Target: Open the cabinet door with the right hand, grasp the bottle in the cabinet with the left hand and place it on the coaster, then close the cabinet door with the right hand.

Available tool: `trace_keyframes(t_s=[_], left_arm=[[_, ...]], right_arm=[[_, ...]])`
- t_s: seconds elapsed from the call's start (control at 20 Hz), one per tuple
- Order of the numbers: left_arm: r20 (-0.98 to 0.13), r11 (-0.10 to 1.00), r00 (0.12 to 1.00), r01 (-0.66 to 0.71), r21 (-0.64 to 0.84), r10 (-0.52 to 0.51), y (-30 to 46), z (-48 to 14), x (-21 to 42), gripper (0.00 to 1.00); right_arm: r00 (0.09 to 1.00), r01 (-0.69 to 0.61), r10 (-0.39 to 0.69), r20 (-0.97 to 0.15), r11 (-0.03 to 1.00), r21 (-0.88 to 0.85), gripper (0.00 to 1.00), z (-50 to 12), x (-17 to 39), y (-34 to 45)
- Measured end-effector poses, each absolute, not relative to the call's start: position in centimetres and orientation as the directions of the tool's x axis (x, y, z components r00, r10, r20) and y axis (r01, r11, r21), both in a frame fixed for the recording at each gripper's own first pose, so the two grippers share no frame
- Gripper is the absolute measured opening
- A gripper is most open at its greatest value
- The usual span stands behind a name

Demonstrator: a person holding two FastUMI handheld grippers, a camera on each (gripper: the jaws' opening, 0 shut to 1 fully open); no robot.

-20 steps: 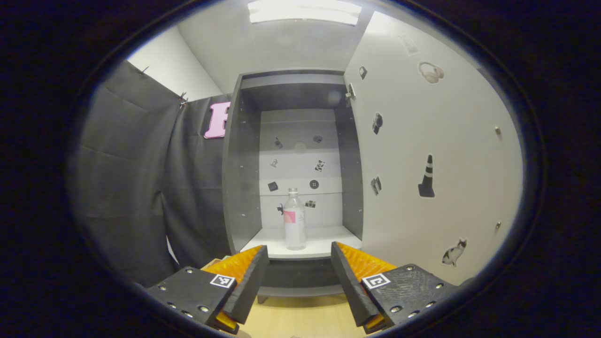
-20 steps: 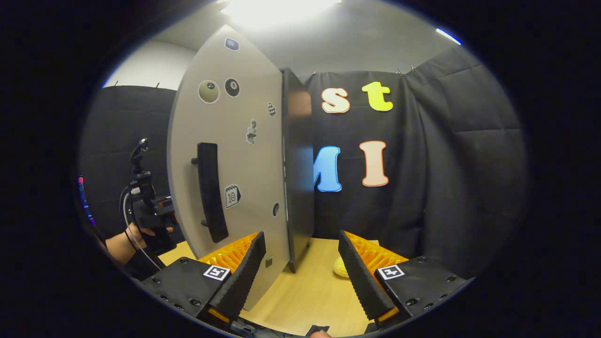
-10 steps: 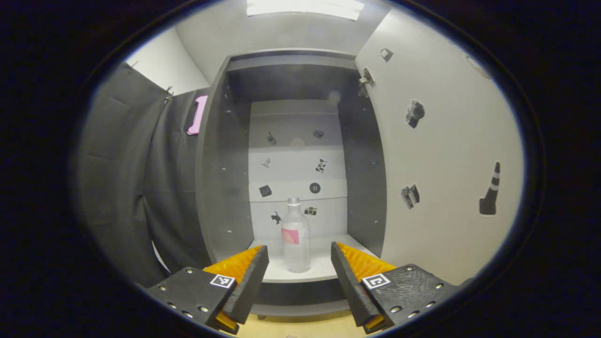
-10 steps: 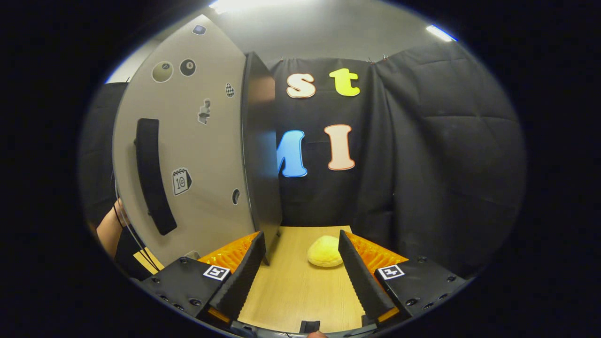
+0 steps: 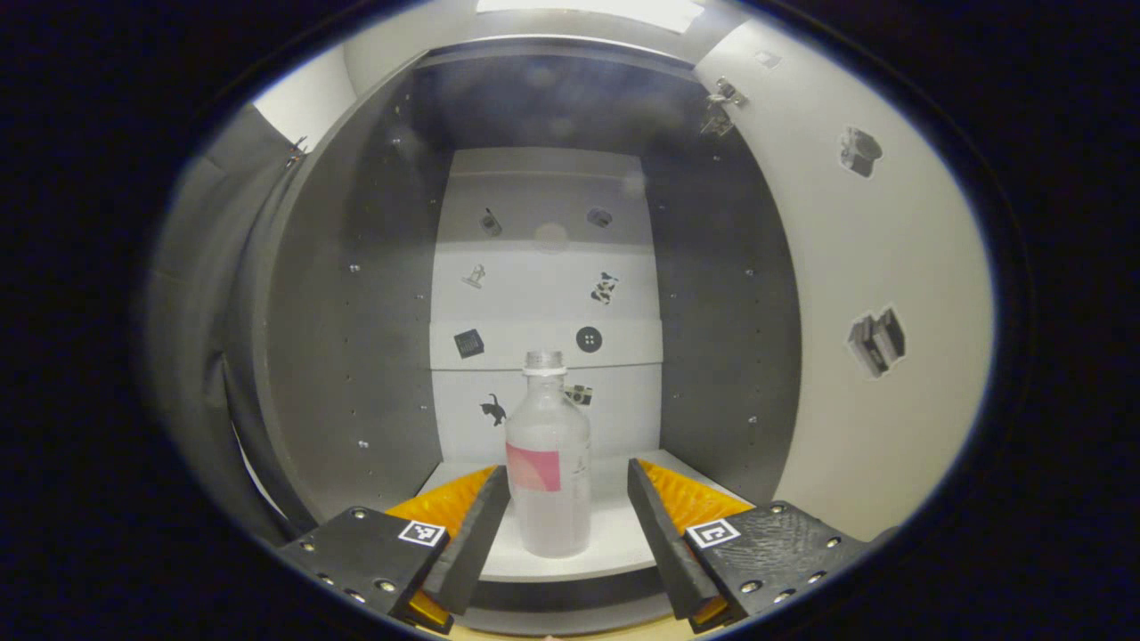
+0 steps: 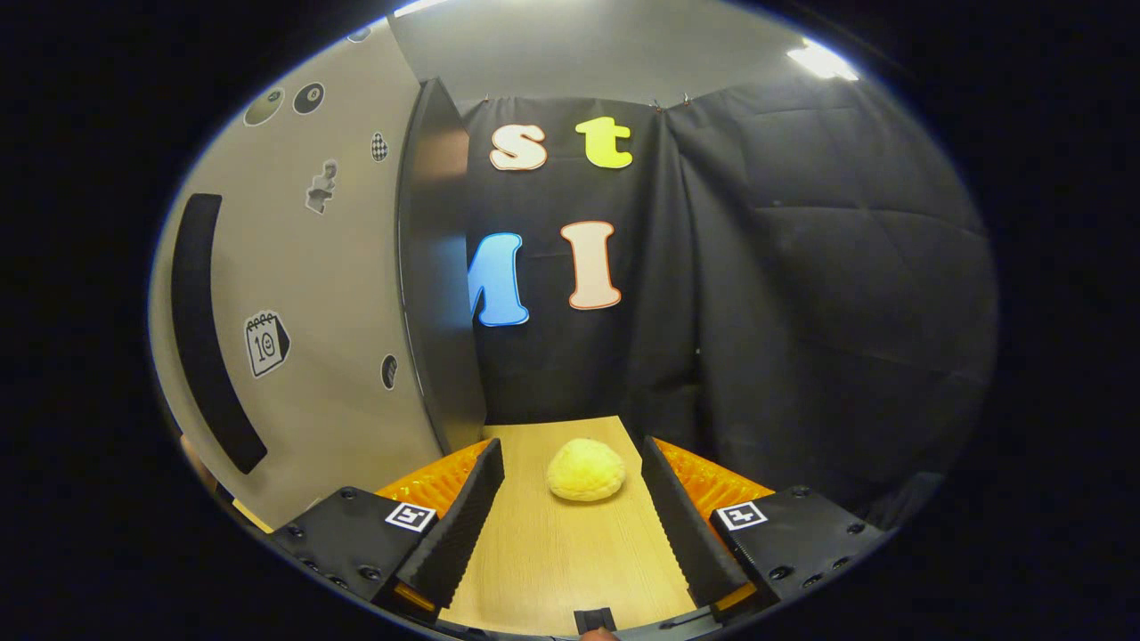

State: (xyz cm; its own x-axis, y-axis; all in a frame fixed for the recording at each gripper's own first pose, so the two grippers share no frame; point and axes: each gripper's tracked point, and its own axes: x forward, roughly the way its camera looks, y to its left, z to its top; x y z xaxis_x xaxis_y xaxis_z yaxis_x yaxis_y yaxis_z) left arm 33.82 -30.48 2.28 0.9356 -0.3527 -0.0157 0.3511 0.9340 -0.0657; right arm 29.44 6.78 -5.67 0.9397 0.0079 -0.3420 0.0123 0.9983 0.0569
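Note:
A clear bottle with a pink label and a white cap stands upright on the cabinet's white shelf. My left gripper is open, its fingers reaching either side of the bottle's lower half without touching it. The cabinet door stands open on the right of the left gripper view. In the right gripper view the door's outer face with its black handle is at the left. My right gripper hangs open over the wooden table, holding nothing.
A yellow bun-like object lies on the table just ahead of the right gripper's fingers. The cabinet's dark side walls close in on both sides of the bottle. Black cloth hangs behind the table.
My left gripper has moved forward into the cabinet, so the bottle now sits between its fingers. My right gripper has swung right, away from the door handle, bringing the yellow object into its gap.

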Motion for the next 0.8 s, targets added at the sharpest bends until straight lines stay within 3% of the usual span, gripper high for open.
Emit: trace_keyframes(t_s=[0.55,0.7,0.8], left_arm=[[-0.013,0.930,0.930,0.367,-0.013,-0.367,-31.3,-0.1,39.0,0.83],[-0.012,0.917,0.917,0.398,-0.034,-0.398,-31.5,0.0,38.4,0.72],[-0.012,0.915,0.916,0.400,-0.047,-0.401,-31.0,0.2,37.9,0.73]], right_arm=[[0.920,0.117,-0.097,-0.379,0.993,0.029,0.94,-7.0,29.6,8.2],[0.914,0.142,-0.131,-0.384,0.990,-0.001,0.94,-7.2,29.2,7.9],[0.915,0.137,-0.125,-0.384,0.991,0.005,0.98,-7.3,29.1,8.2]])
